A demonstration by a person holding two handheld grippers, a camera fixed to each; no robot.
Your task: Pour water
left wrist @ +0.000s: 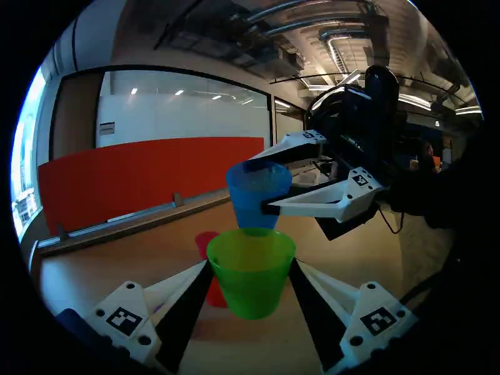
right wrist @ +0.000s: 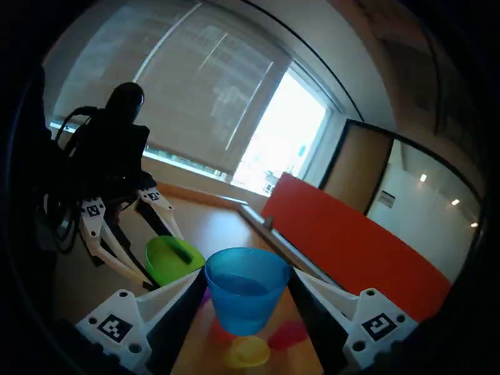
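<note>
Left gripper (left wrist: 250, 278) clamped on the upright green cup (left wrist: 251, 294) with both fingers, right gripper (right wrist: 247, 297) likewise clamped on the blue cup (right wrist: 247, 281) holding water, which in the left gripper view hangs at 12 o'clock just above the green rim, with a red cup (left wrist: 205, 242) at 9 o'clock behind.

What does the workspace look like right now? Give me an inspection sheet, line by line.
Surface: wooden table, level.
Job's things: green cup upright; blue cup upright, liquid inside, held just above the green one.
Clutter: red cup and yellow cup on the table.
Grippers: left gripper shut on green cup; right gripper shut on blue cup.
Cables: black cable hanging behind the right gripper.
Surroundings: red wall panel, bright window, ceiling ducts.
</note>
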